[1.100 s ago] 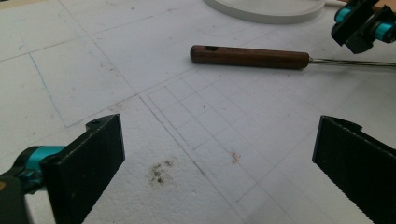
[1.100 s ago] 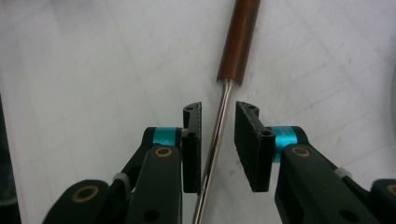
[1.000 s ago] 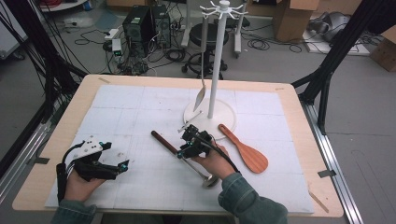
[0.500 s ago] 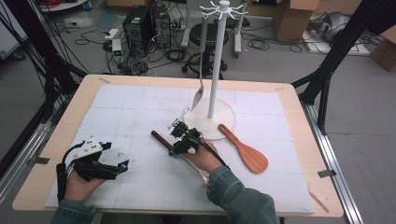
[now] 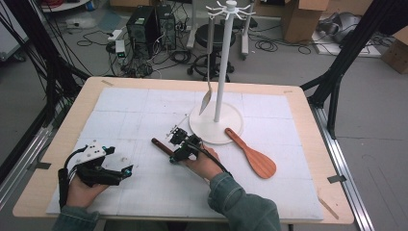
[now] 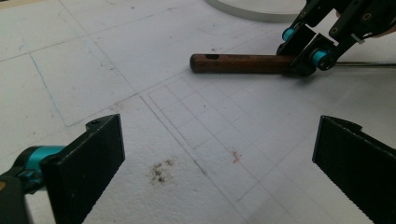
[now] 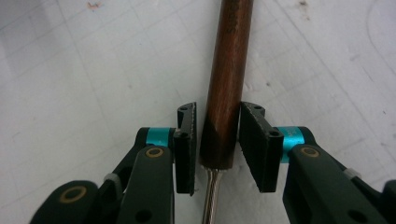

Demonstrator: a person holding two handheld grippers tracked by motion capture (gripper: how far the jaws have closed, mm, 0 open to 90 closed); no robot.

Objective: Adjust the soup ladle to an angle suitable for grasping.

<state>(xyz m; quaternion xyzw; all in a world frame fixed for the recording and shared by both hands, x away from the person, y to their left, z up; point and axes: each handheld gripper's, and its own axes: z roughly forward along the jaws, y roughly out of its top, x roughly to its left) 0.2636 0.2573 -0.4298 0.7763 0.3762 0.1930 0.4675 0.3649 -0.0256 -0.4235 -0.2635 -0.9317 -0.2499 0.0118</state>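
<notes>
A: What is closest to us?

B: The left gripper; a hand holds it low over the white mat on the tabletop, at the near left; its fingers are wide apart with nothing between them.

A: And a bit farther?

B: The right gripper, near the middle of the mat; its fingers stand on both sides of a brown wooden handle; there is a thin gap on each side, so they are not squeezing it; the handle lies flat on the mat.

A: What is the handle part of?

B: A tool with a thin metal stem coming out of the near end; I cannot tell what is at the other end of the stem.

A: What is past that?

B: A wooden spatula lies flat on the right; its handle tip touches the round base of a white stand; a metal spoon hangs from the stand beside the pole.
</notes>
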